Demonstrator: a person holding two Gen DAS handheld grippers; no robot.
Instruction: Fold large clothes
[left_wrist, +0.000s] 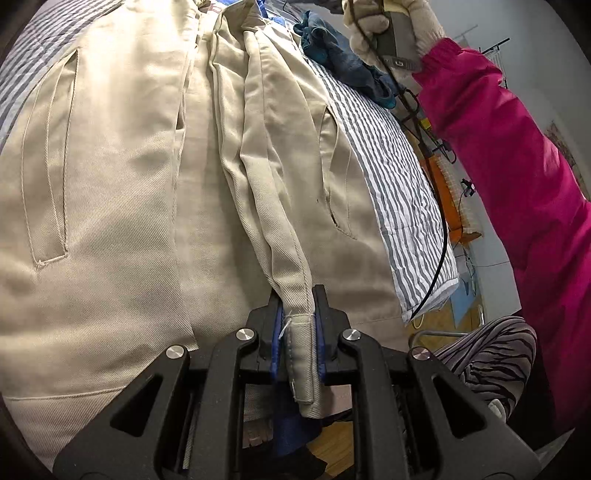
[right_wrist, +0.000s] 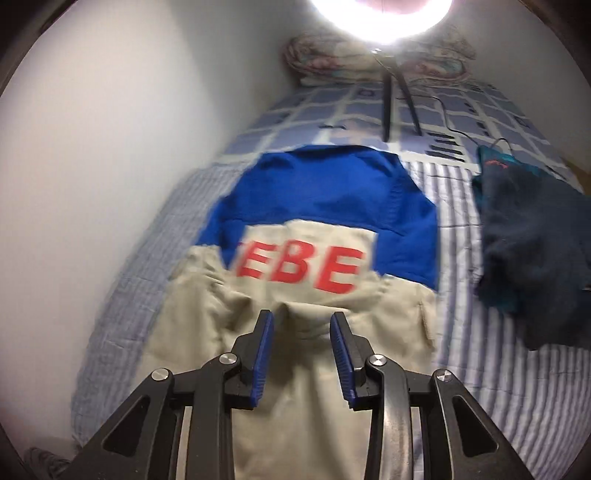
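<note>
A large beige jacket (left_wrist: 122, 184) lies spread over the striped bedcover (left_wrist: 399, 177). My left gripper (left_wrist: 298, 299) is shut on the jacket's beige cuff (left_wrist: 301, 350), and the sleeve stretches away from it up the garment. In the right wrist view the same jacket (right_wrist: 317, 369) shows a blue upper part (right_wrist: 325, 188) and red letters (right_wrist: 299, 269). My right gripper (right_wrist: 302, 325) hovers above the beige part with its jaws apart and nothing between the blue pads (right_wrist: 263, 354). The gloved hand (left_wrist: 373, 26) holding the right gripper shows at the top of the left wrist view.
A dark blue garment (right_wrist: 532, 251) lies in a heap on the right of the bed (right_wrist: 461, 332). A white wall (right_wrist: 110, 166) runs along the bed's left side. A bright lamp (right_wrist: 380, 18) on a stand and a folded quilt (right_wrist: 332, 59) are at the far end. A pink sleeve (left_wrist: 517, 166) fills the right.
</note>
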